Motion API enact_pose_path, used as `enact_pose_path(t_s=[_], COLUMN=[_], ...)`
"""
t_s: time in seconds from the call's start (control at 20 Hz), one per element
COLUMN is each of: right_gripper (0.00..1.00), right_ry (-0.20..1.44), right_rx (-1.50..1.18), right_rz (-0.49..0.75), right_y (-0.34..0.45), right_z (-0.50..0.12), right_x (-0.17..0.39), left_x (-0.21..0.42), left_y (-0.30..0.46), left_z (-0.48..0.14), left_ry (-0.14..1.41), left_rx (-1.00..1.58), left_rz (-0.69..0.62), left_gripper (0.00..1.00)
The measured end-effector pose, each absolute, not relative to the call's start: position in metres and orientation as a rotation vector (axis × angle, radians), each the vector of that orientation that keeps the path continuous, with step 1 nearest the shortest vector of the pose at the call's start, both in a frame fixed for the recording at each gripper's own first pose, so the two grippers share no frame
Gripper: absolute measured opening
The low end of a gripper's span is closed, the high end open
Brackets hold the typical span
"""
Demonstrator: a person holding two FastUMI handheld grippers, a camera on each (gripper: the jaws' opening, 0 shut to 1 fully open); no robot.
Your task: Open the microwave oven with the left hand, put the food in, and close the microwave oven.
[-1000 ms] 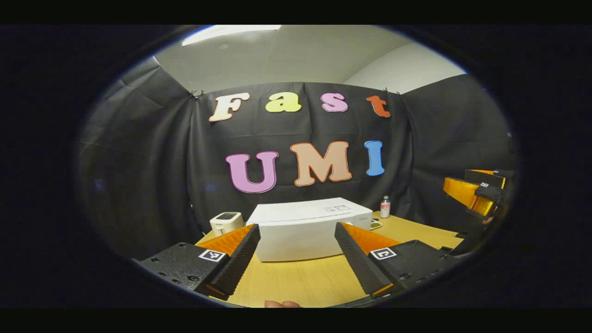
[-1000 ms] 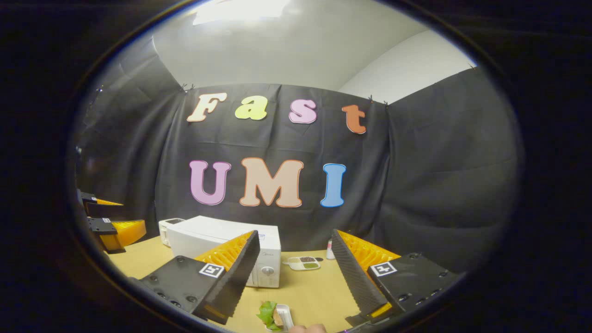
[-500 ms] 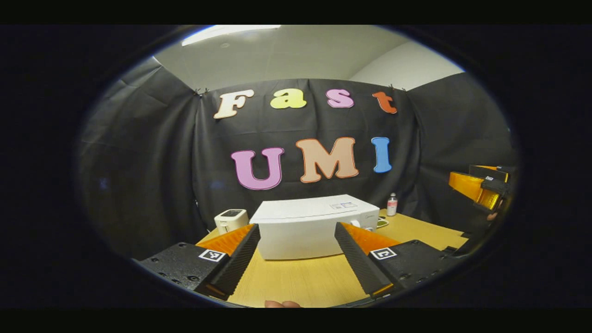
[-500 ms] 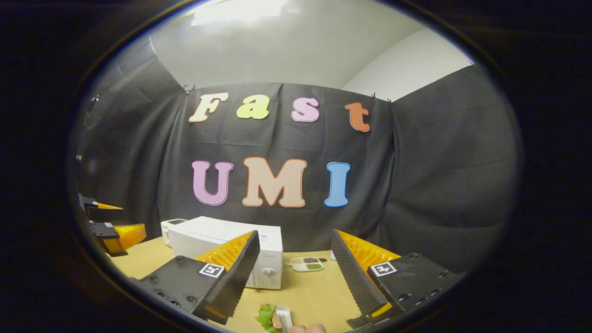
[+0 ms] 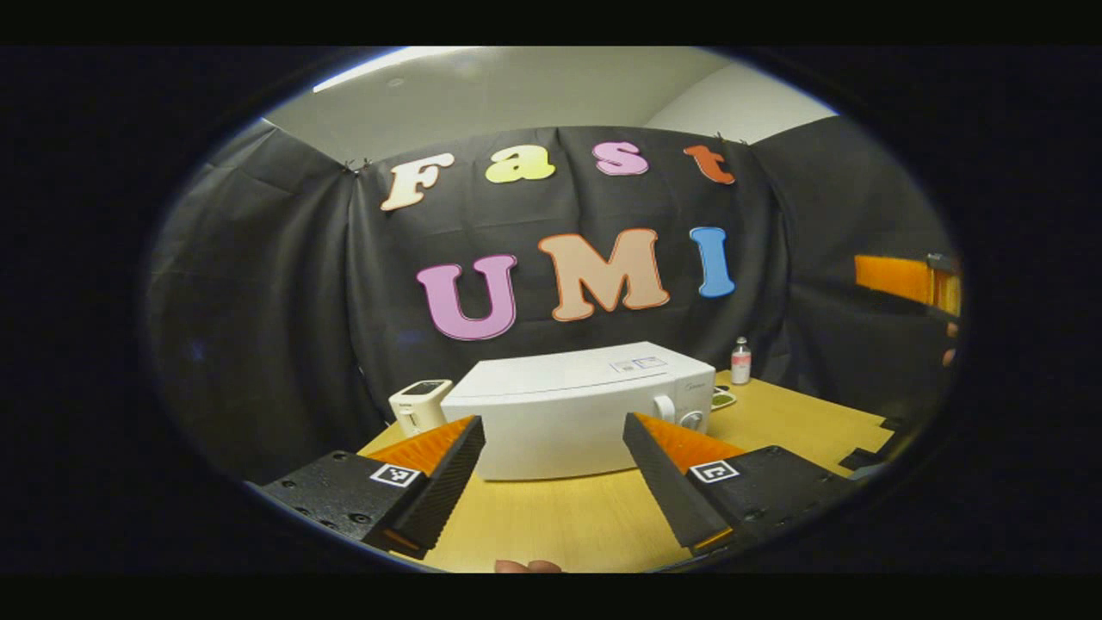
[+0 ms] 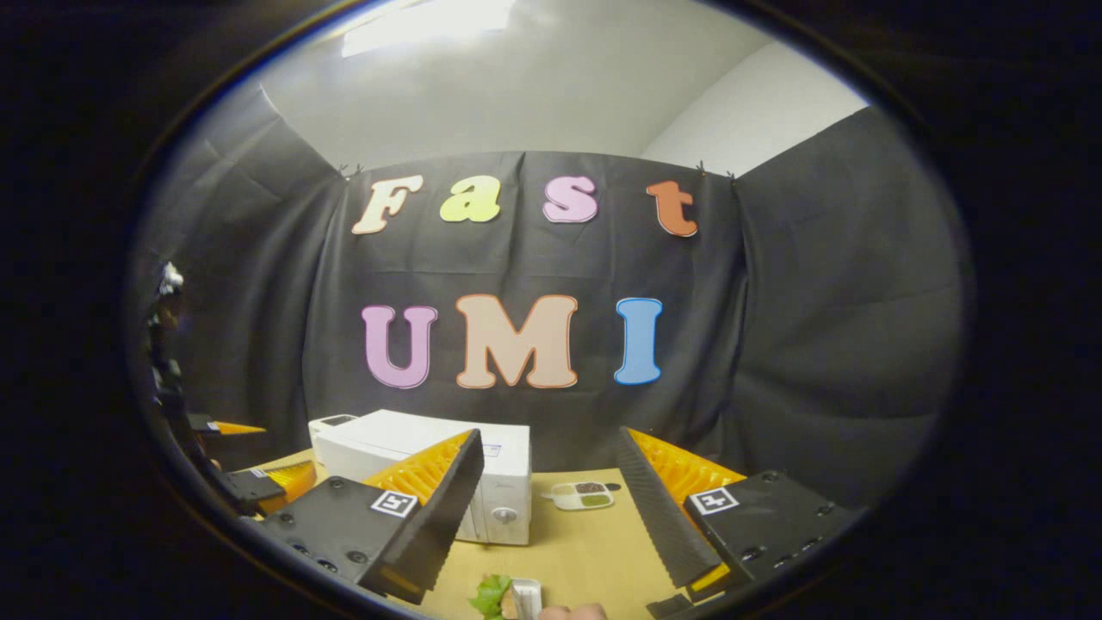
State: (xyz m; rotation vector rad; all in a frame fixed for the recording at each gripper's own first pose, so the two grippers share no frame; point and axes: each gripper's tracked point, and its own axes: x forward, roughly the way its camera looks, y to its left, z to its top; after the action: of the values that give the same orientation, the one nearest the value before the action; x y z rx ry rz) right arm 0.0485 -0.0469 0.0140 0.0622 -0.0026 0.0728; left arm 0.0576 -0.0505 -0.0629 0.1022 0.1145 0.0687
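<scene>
A small white appliance [image 5: 419,403], a bottle [image 5: 740,360] and a compartment tray [image 6: 581,495] sit on the wooden table [image 5: 801,422].

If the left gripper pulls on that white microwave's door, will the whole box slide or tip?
The microwave looks broad, low and boxy, sitting flat on the wooden table, so tipping seems unlikely. It probably is heavy for its size, yet the tabletop looks smooth, so a hard pull could perhaps drag it slightly.

We see a bright ceiling light [image 6: 430,21] glaring overhead in both views, leaving the worktop [image 5: 560,517] evenly lit. Fisheye bending curves the edges, where we lose sharpness and brightness
</scene>
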Motion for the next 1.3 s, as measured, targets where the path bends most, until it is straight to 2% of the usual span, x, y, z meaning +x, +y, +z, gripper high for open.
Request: enact_pose_path(t_s=[0.25, 0.3, 0.35, 0.4, 0.45, 0.5, 0.7, 0.75, 0.8, 1.3], right_gripper=[0.95, 0.95, 0.98, 0.95, 0.98, 0.98, 0.98, 0.95, 0.98, 0.95], right_ry=[0.007, 0.018, 0.028, 0.034, 0.037, 0.042, 0.053, 0.056, 0.063, 0.108], right_rx=[0.051, 0.048, 0.047, 0.046, 0.044, 0.038, 0.008, 0.002, -0.008, -0.054], right_rz=[0.061, 0.053, 0.047, 0.04, 0.034, 0.026, 0.002, -0.003, -0.009, -0.043], right_y=[-0.066, -0.071, -0.075, -0.08, -0.084, -0.09, -0.107, -0.111, -0.115, -0.147], right_z=[0.013, 0.01, 0.007, 0.004, 0.004, 0.002, -0.001, -0.001, -0.004, -0.018], right_x=[0.058, 0.059, 0.06, 0.061, 0.062, 0.062, 0.062, 0.061, 0.06, 0.055], left_x=[0.094, 0.103, 0.111, 0.119, 0.127, 0.136, 0.163, 0.171, 0.179, 0.229], left_y=[-0.09, -0.093, -0.098, -0.102, -0.107, -0.112, -0.128, -0.133, -0.138, -0.161], left_z=[-0.091, -0.102, -0.11, -0.118, -0.126, -0.135, -0.16, -0.164, -0.17, -0.219], left_ry=[0.124, 0.139, 0.151, 0.162, 0.17, 0.178, 0.207, 0.208, 0.222, 0.308], left_rx=[0.042, 0.048, 0.06, 0.068, 0.068, 0.066, 0.079, 0.077, 0.076, 0.062], left_rz=[-0.021, -0.025, -0.029, -0.033, -0.039, -0.044, -0.063, -0.071, -0.079, -0.086], left_gripper=[1.0, 0.97, 0.97, 1.0, 1.0, 0.98, 0.98, 0.98, 0.98, 0.98])
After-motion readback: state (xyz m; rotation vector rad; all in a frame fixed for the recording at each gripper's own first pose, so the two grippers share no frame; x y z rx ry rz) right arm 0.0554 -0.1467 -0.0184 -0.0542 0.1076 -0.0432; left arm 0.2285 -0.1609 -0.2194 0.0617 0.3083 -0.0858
